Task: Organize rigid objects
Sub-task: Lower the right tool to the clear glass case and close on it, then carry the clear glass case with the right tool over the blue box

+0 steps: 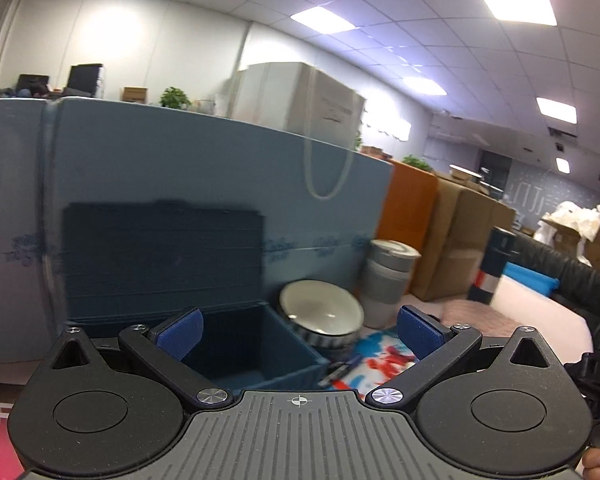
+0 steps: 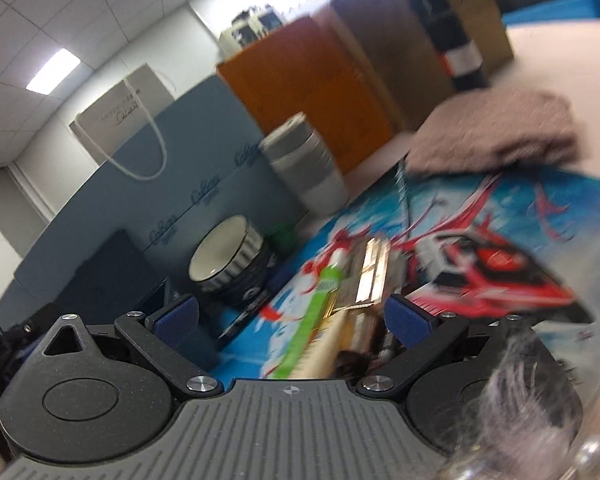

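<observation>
In the left wrist view the left gripper gapes empty over a dark box that looks empty, bowl at one o'clock; in the right, the right gripper spreads around an ungrasped green tube at twelve o'clock, so sorting seems barely begun.

Ahead of the spread left claw the open blue box offers clear entry from above, hemmed at 12 o'clock by its raised lid, at 1 o'clock by the tilted bowl and grey canister.
</observation>
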Motion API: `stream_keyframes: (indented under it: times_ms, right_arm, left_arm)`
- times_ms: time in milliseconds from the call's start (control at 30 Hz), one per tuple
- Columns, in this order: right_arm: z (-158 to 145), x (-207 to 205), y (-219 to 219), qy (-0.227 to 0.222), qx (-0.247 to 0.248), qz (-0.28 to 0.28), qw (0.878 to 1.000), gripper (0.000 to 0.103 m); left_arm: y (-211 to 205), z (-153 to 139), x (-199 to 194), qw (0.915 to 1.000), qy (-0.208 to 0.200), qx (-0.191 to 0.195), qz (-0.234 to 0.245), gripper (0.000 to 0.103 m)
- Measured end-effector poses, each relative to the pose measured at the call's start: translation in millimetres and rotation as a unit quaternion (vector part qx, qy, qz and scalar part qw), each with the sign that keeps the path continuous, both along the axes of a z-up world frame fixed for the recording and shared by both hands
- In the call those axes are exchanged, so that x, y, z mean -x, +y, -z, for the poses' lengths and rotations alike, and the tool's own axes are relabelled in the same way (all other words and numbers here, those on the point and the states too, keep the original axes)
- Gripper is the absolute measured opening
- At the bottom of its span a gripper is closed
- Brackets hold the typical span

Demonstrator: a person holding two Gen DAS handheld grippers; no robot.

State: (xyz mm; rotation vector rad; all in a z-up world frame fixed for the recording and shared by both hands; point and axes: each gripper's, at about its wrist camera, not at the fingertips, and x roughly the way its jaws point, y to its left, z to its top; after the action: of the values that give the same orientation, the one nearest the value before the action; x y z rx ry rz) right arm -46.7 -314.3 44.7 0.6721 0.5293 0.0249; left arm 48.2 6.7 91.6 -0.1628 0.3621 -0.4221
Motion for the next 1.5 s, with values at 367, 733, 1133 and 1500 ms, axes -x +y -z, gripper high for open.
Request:
stream_keyframes:
  times_ms: [367,733,1133,1500]
  right_arm:
    - [12,-89,6,0.100,0.105,0.091,0.985,0.071]
    - [38,-122,-7,0.168,0.172,0.112,0.964,0.037]
    - [-13,-67,-6,0.042,0.136,0.110,0.984,0.035]
    - [-79,-71,50,-0.125,0.047,-0.007,0.991,0.035]
  left_arm:
    - [80,3,-14,0.9951,0.010,0.066,-0.073,0.103]
    - [114,18,-38,0.9861,0.055,0.086,-0.131,0.103]
    - [121,50,-67,0.9772,0.125,0.144,-0.093,0.103]
    - [132,72,-77,0.9609,0.164,0.209,-0.078,0.103]
